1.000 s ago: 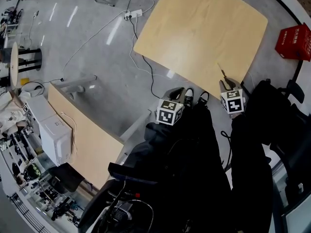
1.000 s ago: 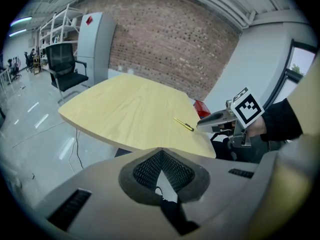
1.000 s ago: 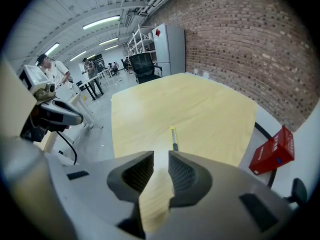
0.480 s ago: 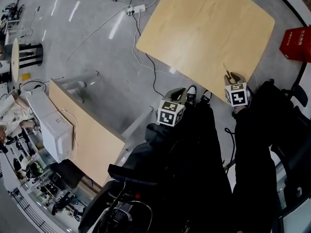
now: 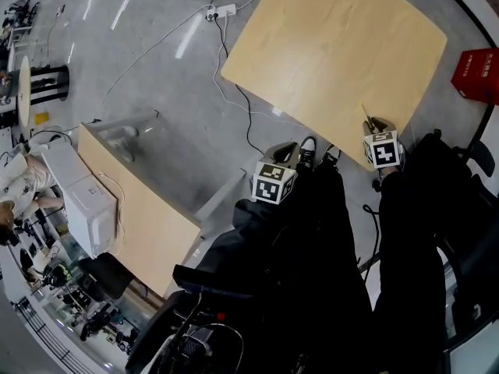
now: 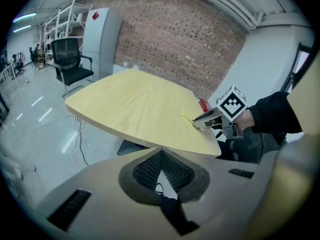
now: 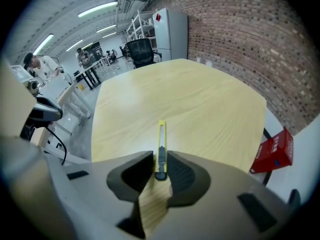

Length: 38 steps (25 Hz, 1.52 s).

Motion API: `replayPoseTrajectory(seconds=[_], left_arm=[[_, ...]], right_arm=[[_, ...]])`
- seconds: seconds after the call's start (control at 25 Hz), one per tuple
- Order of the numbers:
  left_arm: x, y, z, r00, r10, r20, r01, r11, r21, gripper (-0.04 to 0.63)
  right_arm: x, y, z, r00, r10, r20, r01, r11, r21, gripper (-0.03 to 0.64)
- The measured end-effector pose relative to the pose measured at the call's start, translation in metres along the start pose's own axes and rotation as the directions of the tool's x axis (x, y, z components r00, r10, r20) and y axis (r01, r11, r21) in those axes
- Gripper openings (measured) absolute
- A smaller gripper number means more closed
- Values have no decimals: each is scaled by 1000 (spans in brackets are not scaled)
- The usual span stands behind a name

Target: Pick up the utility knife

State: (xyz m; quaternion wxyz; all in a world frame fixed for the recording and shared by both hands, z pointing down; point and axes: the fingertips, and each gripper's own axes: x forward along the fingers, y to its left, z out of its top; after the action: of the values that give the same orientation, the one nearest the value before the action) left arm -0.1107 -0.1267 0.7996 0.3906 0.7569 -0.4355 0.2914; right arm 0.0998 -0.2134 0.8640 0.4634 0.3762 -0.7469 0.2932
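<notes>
**Right gripper clamped on knife, left one empty**

The right gripper has its jaws pinching the yellow utility knife by its dark rear end. The thin body sticks out straight ahead, over the wooden table. In the head view that gripper sits at the near edge of the table, with the knife poking out past it onto the wood (just a thin yellow sliver there). Whether the knife touches the tabletop can't be told.

The left gripper has its jaws pressed together at the tips with nothing between them. It is held off the table, beside the near edge, over the person's dark trousers. Its own view looks across at the right gripper, the knife and the table. In the head view the left gripper is well apart from the right one.

A red box stands on the floor past the table's right side.
</notes>
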Motion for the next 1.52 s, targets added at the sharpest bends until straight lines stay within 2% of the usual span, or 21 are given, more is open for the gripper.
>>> replayPoseTrajectory(seconds=[0.08, 0.28, 0.48, 0.64, 0.76, 0.92, 1.12, 1.28, 1.52], left_arm=[[1, 1, 2, 1000, -1, 5, 1, 1000, -4, -3], [0, 1, 1, 1000, 4, -11, -4, 1000, -1, -3], [-1, -3, 7, 1000, -4, 5, 4, 1000, 9, -3], [-4, -10, 13, 1000, -9, 24, 8, 999, 35, -3], [-7, -18, 27, 998, -21, 55, 18, 998, 60, -3], [-20, -36, 53, 993, -45, 109, 37, 996, 76, -3], [-44, -67, 98, 973, -85, 212, 55, 988, 141, -3], [-66, -88, 137, 949, -105, 297, 52, 982, 179, -3], [-99, -111, 187, 900, -124, 419, 32, 975, 221, -3]], right_arm=[[2, -1, 0, 1000, -8, -4, 8, 1000, 0, 72], [2, -2, 0, 1000, -11, -1, 11, 1000, -6, 71], [-10, 2, 4, 999, -21, 32, 22, 1000, -2, 71], [-37, 3, 15, 993, -51, 108, 50, 999, 9, 71], [-67, 3, 29, 978, -79, 195, 76, 997, 22, 71], [-118, 7, 49, 940, -122, 319, 110, 992, 55, 69], [-188, 17, 65, 874, -171, 455, 140, 985, 100, 69], [-242, 24, 77, 818, -199, 540, 148, 979, 137, 69], [-310, 23, 96, 710, -252, 657, 185, 968, 171, 69]])
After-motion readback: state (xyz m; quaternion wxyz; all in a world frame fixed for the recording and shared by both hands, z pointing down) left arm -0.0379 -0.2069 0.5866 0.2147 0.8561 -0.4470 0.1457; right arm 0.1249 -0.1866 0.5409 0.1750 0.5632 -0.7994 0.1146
